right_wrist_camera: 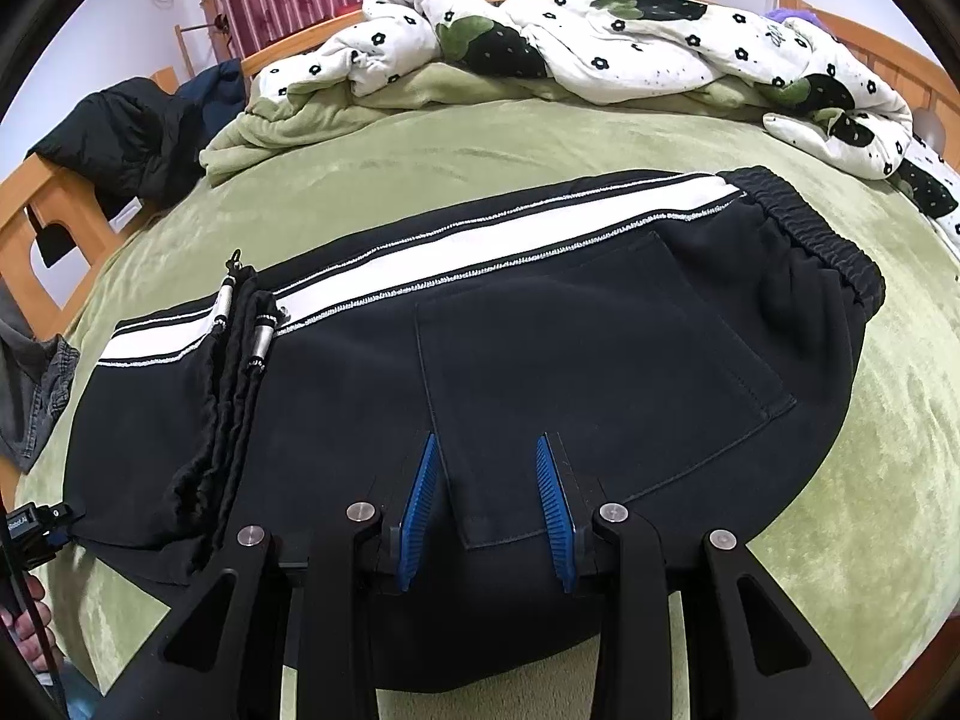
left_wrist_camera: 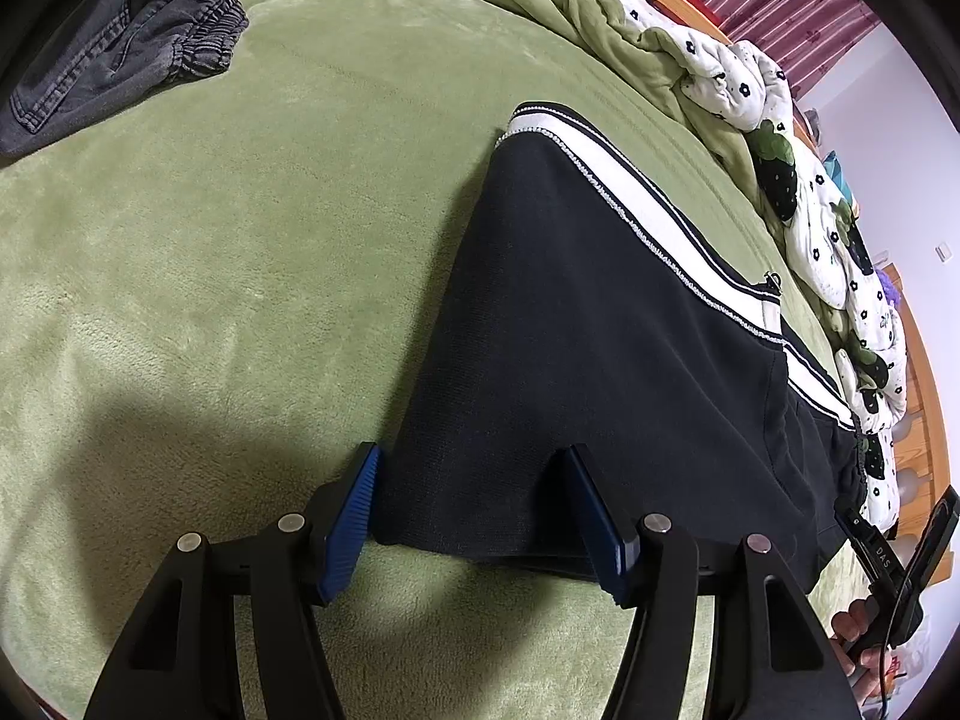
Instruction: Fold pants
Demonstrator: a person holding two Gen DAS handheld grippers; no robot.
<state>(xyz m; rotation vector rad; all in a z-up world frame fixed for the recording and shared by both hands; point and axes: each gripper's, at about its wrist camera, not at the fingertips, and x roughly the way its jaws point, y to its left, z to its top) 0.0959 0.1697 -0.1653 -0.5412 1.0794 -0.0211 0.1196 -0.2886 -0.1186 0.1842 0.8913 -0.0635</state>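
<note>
Two open tools [left_wrist_camera: 480, 510] [right_wrist_camera: 489, 510] over pants [right_wrist_camera: 510, 348]

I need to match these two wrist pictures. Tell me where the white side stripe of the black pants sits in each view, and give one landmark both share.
Left wrist: the white side stripe runs diagonally from upper centre down to the right, along the far right edge of the black pants.
Right wrist: the stripe crosses the middle band, rising from lower left to the waistband at upper right.
Shared landmark: the floral quilt beyond the stripe.
</note>
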